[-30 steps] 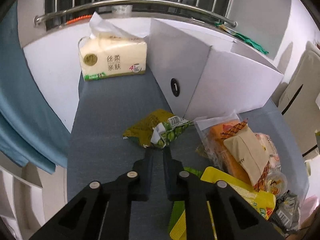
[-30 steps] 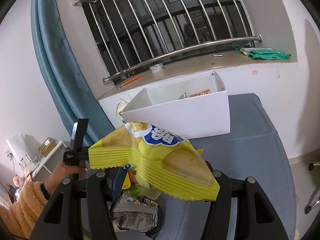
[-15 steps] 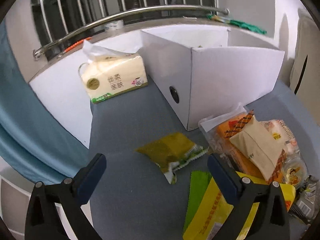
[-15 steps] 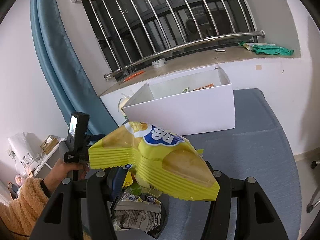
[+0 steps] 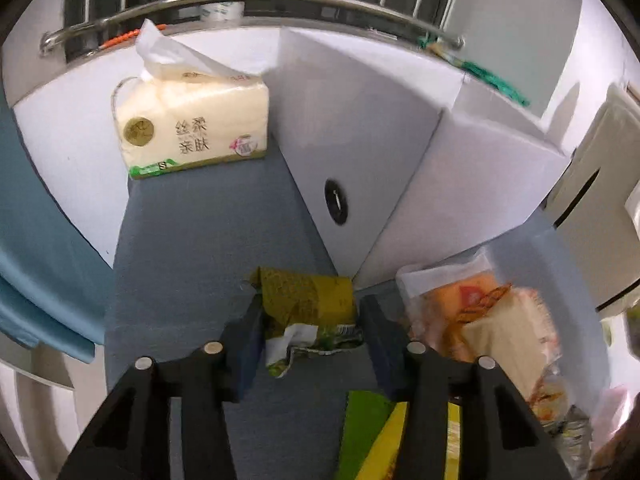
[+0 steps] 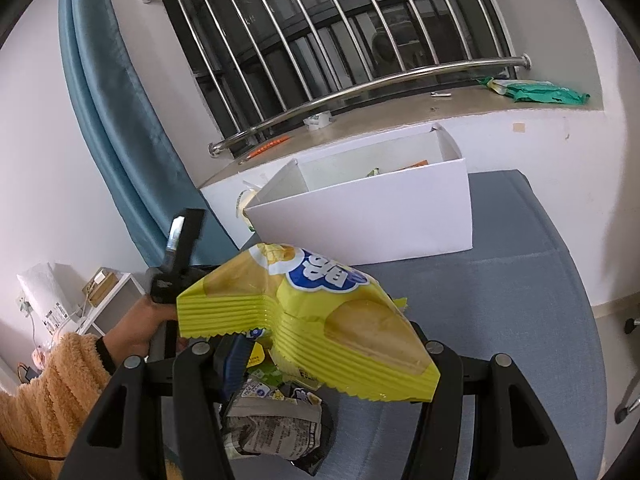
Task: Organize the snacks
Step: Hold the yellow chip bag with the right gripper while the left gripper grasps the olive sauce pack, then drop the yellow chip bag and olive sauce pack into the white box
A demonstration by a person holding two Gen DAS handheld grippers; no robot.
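Observation:
In the left wrist view my left gripper [image 5: 310, 320] is open, its fingers on either side of an olive-green snack packet [image 5: 306, 304] that lies on the grey-blue table beside the white box [image 5: 360, 128]. In the right wrist view my right gripper [image 6: 320, 348] is shut on a big yellow snack bag [image 6: 304, 316] and holds it above the table, in front of the white box [image 6: 368, 216]. The box is open on top and holds a few packets.
A tissue pack [image 5: 192, 128] stands at the far left by the wall. A heap of snack packets [image 5: 492, 320] lies to the right of my left gripper; a crumpled grey packet [image 6: 276, 424] lies under the yellow bag. A window ledge and rail run behind the box.
My left gripper opened wide, then moved forward and down so that its fingers now flank the olive-green packet. My right gripper still holds the yellow bag, almost unmoved.

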